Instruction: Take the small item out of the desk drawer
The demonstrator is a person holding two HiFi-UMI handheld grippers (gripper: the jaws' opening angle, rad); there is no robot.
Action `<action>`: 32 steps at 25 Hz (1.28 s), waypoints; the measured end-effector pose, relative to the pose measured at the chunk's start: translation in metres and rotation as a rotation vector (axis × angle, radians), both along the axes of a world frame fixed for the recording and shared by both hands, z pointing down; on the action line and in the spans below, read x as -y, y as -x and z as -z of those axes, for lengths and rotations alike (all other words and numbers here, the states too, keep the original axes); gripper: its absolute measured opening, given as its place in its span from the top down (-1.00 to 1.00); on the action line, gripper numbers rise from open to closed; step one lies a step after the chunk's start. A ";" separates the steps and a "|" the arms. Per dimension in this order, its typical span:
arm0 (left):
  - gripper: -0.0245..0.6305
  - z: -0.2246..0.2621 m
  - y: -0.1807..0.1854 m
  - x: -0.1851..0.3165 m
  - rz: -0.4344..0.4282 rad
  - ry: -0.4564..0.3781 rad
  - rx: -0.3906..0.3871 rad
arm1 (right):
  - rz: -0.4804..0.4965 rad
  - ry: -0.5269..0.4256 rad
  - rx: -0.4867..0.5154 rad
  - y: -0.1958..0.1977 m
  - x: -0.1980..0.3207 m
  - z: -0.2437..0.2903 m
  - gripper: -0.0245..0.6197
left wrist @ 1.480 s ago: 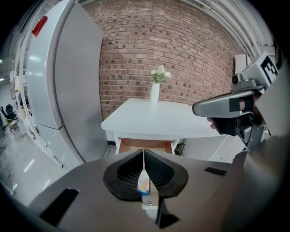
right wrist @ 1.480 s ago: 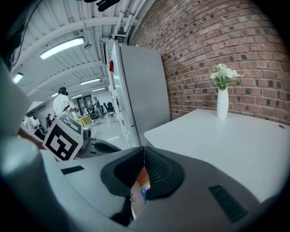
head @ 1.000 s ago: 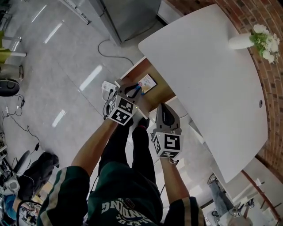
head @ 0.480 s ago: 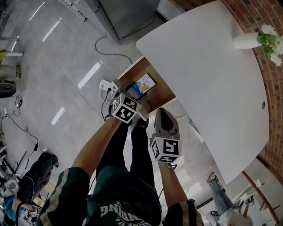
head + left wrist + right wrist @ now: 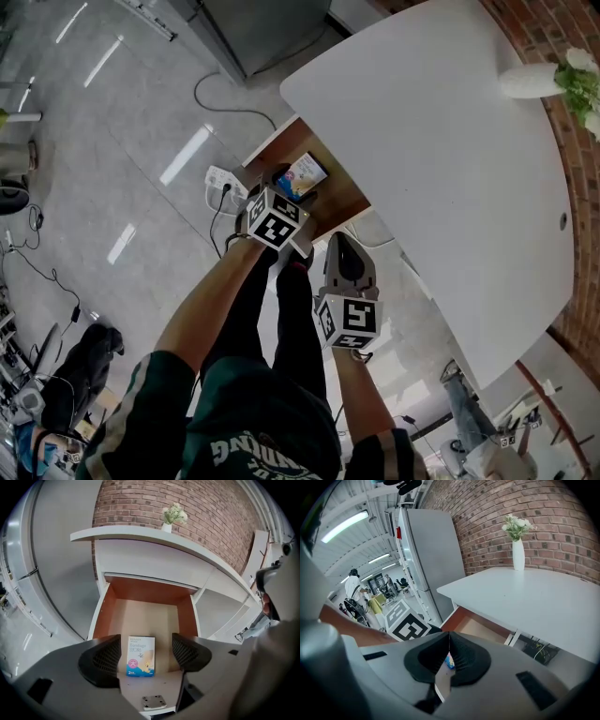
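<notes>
The drawer (image 5: 100, 616) is standing pulled out from under the white desk (image 5: 441, 169), and the small item, a blue-and-white bandage box (image 5: 141, 656), is lying flat on the drawer's pale floor, close to its front edge and roughly midway between its brown side walls. The left gripper (image 5: 144, 654) is hanging over the drawer's front and pointing steeply down into it. Its jaws have just been opening and are now standing wide apart, with the box showing in the gap between them but lying lower down, so neither pad is pressing on it. In the head view the same gripper (image 5: 281, 184) is covering the drawer's near end, the box (image 5: 302, 175) peeking out just past it.

The right gripper (image 5: 448, 639) is waiting outside the drawer, beside its front corner, with its jaws clenched together on nothing. A white vase of flowers (image 5: 518, 552) is standing on the desk well beyond the drawer, and a power strip (image 5: 220, 180) is lying on the floor beside it.
</notes>
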State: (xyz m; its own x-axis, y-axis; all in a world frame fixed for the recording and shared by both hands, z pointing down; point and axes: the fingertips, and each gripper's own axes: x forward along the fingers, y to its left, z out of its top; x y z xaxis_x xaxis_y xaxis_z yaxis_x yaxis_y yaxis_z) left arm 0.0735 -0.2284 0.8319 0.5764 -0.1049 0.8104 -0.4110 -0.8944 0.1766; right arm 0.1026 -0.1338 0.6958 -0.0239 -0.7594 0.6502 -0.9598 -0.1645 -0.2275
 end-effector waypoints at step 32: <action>-0.36 -0.126 -0.035 0.007 -0.020 0.073 0.190 | -0.117 0.095 0.067 -0.017 -0.020 -0.054 0.85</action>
